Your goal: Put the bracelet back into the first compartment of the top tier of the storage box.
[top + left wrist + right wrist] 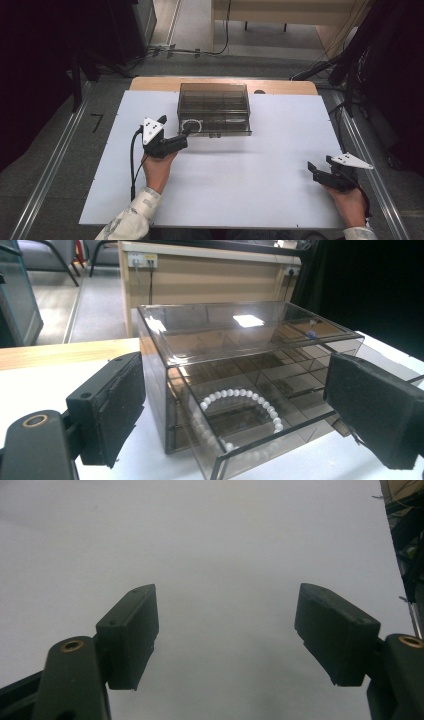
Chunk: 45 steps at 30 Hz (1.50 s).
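Sitting on the white table (260,190) is one see-through box (214,107) with one bead ring (242,410) inside; two grippers, left gripper (240,415) and right gripper (227,630), both spread apart.

We see a white bench (250,190) on grey floor (60,165), dark curtains (35,75) both sides, wooden furniture (280,12) behind, cables (190,51).

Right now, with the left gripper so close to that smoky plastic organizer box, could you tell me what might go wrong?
1. The left gripper is open at the box's pulled-out drawer; closing on its thin clear wall could slip or skew the drawer.
2. A white bead bracelet lies loose in that drawer; a jerk might fling it out.
3. The organizer box sits unheld on the white table, with the right gripper open and far off, so it may slide.
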Each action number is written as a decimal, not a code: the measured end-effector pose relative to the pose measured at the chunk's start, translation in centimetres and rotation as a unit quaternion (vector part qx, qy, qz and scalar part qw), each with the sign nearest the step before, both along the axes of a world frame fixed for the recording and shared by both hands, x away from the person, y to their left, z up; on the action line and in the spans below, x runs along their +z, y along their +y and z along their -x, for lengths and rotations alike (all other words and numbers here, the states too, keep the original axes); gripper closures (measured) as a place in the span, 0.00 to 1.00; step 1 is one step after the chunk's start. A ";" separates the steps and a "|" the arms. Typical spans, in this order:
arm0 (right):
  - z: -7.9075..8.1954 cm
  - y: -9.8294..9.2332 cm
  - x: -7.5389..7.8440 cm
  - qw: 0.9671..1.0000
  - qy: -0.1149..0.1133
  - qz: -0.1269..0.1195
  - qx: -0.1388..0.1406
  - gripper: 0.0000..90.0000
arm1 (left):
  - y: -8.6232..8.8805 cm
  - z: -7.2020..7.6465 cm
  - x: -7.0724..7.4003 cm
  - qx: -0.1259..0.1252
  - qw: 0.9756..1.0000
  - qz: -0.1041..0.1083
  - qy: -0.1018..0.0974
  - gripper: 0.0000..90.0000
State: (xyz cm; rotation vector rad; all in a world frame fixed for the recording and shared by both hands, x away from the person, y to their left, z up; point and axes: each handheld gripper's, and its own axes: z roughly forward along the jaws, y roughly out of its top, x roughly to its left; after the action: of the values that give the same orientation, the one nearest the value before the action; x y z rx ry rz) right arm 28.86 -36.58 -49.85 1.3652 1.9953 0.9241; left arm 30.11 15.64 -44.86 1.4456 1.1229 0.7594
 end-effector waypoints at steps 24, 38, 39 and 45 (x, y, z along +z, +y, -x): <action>0.1 -0.1 0.1 1.000 0.000 -0.003 0.000 0.26 | 3.1 4.2 -0.6 0.013 0.999 -0.028 0.041 0.01; 0.2 -0.1 0.1 1.000 0.000 -0.003 -0.001 0.26 | 5.1 5.0 -1.7 0.038 0.997 -0.030 0.057 0.02; 0.1 -0.1 0.1 1.000 0.000 -0.002 0.000 0.26 | 5.3 5.0 -1.7 0.040 0.997 -0.030 0.058 0.02; 0.2 -0.1 0.1 1.000 -0.002 0.000 0.000 0.26 | 6.0 5.3 -1.9 0.050 0.997 -0.021 0.057 0.02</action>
State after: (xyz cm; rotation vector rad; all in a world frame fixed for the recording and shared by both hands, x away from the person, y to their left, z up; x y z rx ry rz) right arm 28.69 -36.67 -49.73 1.3622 1.9928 0.9259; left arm 24.77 21.68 -46.81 1.4923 1.2811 0.7831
